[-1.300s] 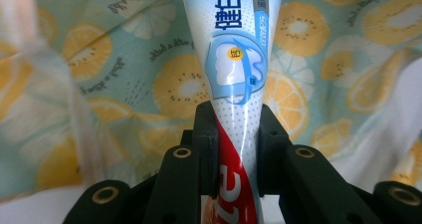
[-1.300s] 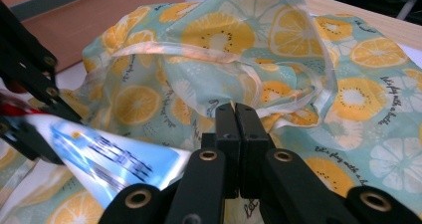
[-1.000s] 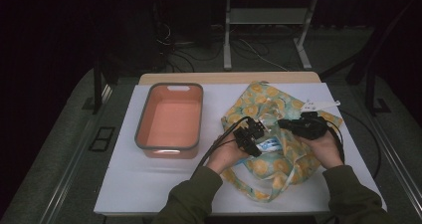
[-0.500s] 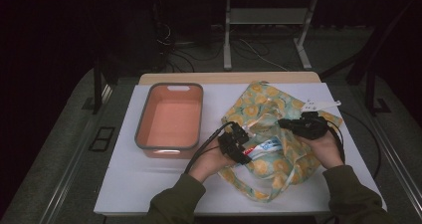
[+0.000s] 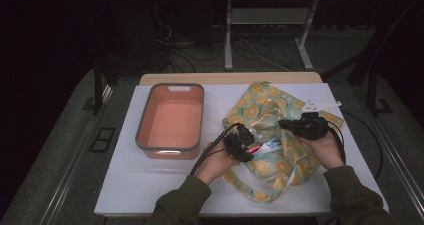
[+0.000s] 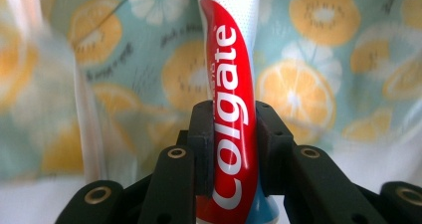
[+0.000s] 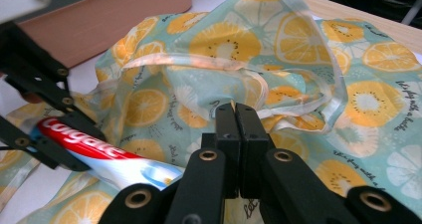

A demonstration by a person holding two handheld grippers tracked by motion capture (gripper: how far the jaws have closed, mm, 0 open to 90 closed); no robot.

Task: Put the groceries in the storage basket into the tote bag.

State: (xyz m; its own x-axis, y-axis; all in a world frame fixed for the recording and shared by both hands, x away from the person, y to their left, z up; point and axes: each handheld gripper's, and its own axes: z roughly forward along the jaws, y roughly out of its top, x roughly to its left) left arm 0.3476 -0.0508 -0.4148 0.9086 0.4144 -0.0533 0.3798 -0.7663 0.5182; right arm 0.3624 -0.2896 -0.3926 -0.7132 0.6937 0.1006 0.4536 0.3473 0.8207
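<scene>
Toothpaste tube, red, white and blue, sits clamped between the pads of the left tool, whose jaws have just been closing on it; in the left gripper view the tube runs straight out between the two black jaws. It lies over the near left part of the lemon-print bag, its far end pointing across the bag toward the right tool. That right tool rests on the bag just beyond the tube, its jaws pressed together with nothing seen between them. Left of the bag, well apart from it, stands the pink tub on the white surface.
</scene>
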